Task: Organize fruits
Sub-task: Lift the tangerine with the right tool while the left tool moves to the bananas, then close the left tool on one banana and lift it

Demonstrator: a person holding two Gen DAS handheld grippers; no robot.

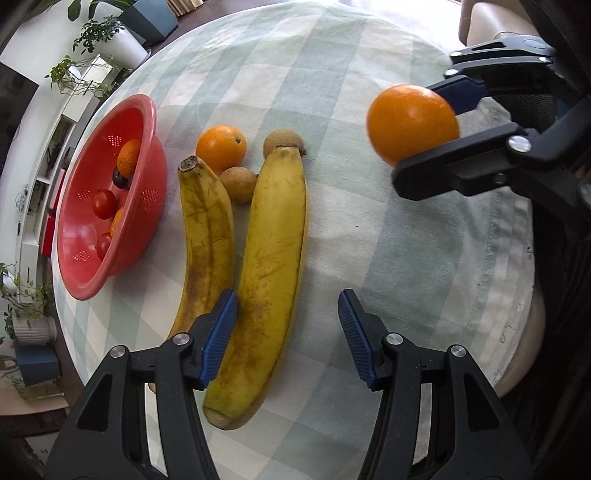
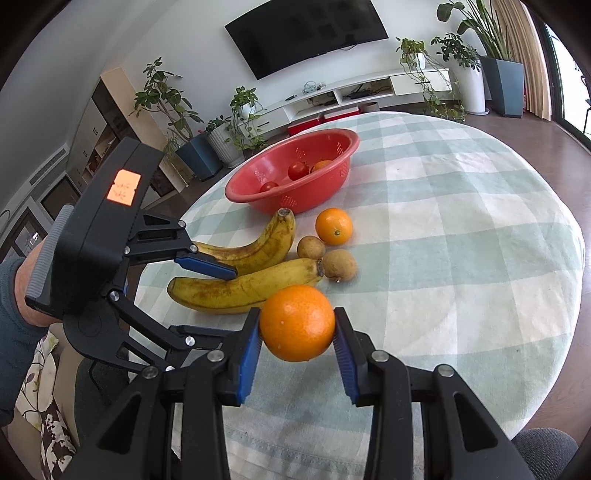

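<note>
My right gripper (image 2: 297,328) is shut on an orange (image 2: 297,323) and holds it above the table; the held orange also shows in the left wrist view (image 1: 412,122). My left gripper (image 1: 288,332) is open and empty, its jaws low over the near ends of two bananas (image 1: 273,266) (image 1: 207,243); it also shows in the right wrist view (image 2: 207,295). A second orange (image 1: 221,144) and two small brown fruits (image 1: 238,184) (image 1: 282,142) lie by the bananas' far ends. A red colander bowl (image 1: 146,122) holds tomatoes, small oranges and a dark fruit.
The round table has a pale green checked cloth (image 2: 461,240). Its edge runs close on the right in the left wrist view (image 1: 532,280). A chair (image 1: 491,22) stands beyond the table. Plants and a TV shelf (image 2: 369,92) line the wall.
</note>
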